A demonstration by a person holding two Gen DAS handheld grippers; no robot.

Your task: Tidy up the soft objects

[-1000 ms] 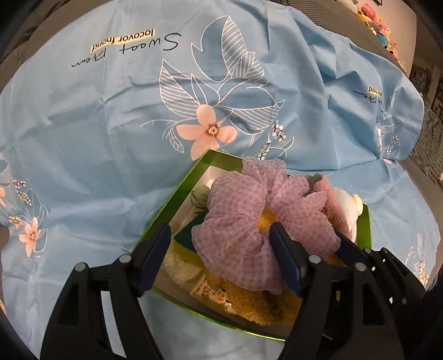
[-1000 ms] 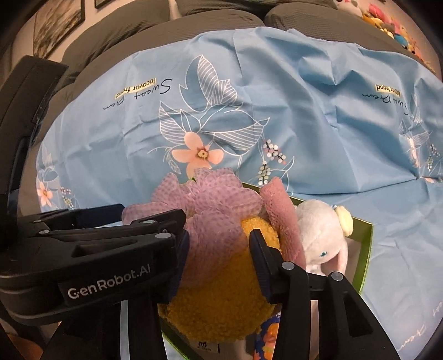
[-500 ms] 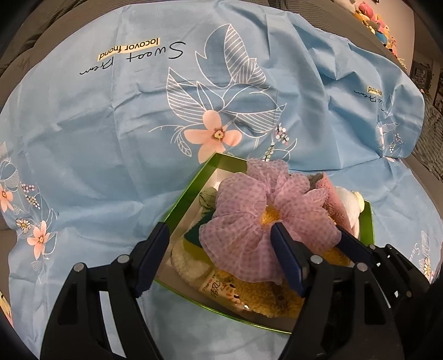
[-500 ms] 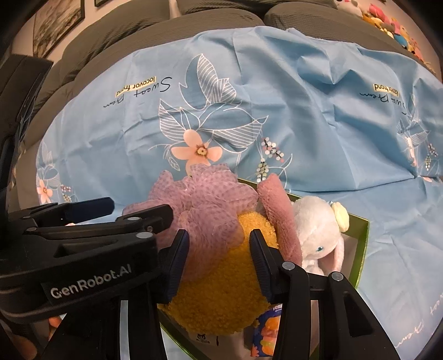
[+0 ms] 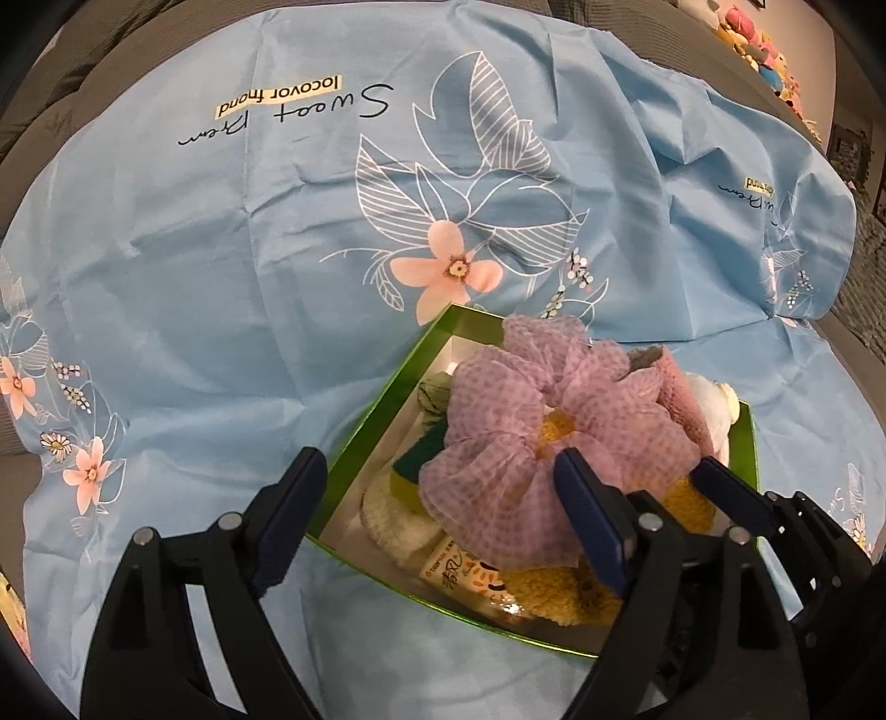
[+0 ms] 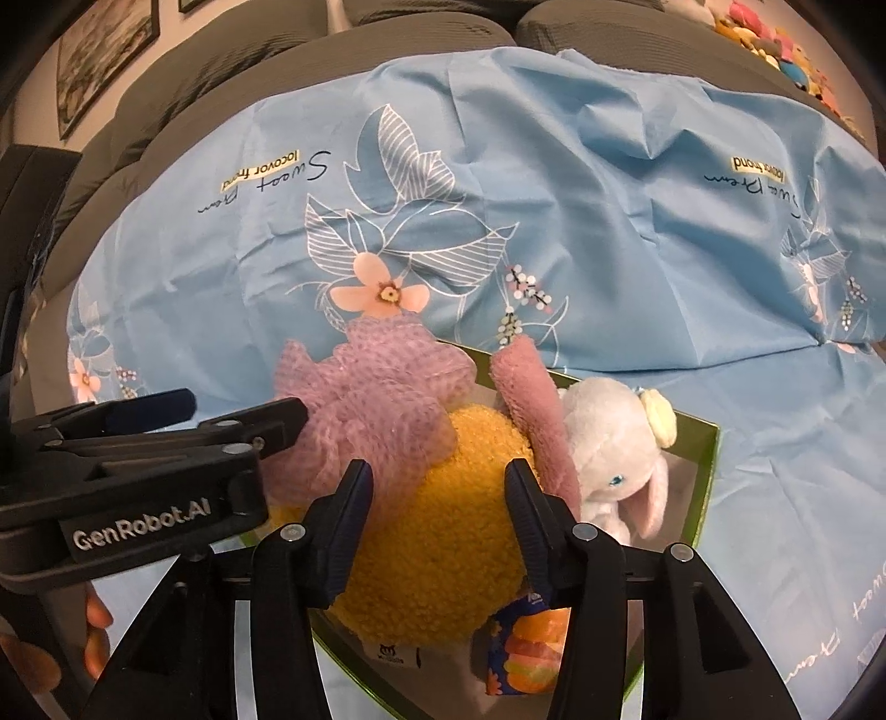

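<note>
A green box (image 5: 382,410) (image 6: 711,471) lies on a blue flowered cloth (image 5: 221,277) and is full of soft things. A lilac checked scrunchie (image 5: 542,421) (image 6: 376,399) lies on top of a yellow fuzzy item (image 6: 443,531) (image 5: 559,598). Beside them are a pink rolled towel (image 6: 531,404), a white plush toy (image 6: 614,448), a cream pad (image 5: 398,526) and a green-yellow sponge (image 5: 415,471). My left gripper (image 5: 437,515) is open and empty, held back from the box. My right gripper (image 6: 437,498) is open over the yellow item, empty.
A snack packet (image 6: 526,653) (image 5: 465,570) lies at the box's near edge. A grey sofa back (image 6: 277,50) rises behind the cloth. Colourful toys (image 6: 775,39) sit at the far right. The left gripper's body (image 6: 138,482) fills the right wrist view's left side.
Both grippers have drawn back from the box, so more cloth shows. The scrunchie stays resting on the yellow item. Both jaws stay open.
</note>
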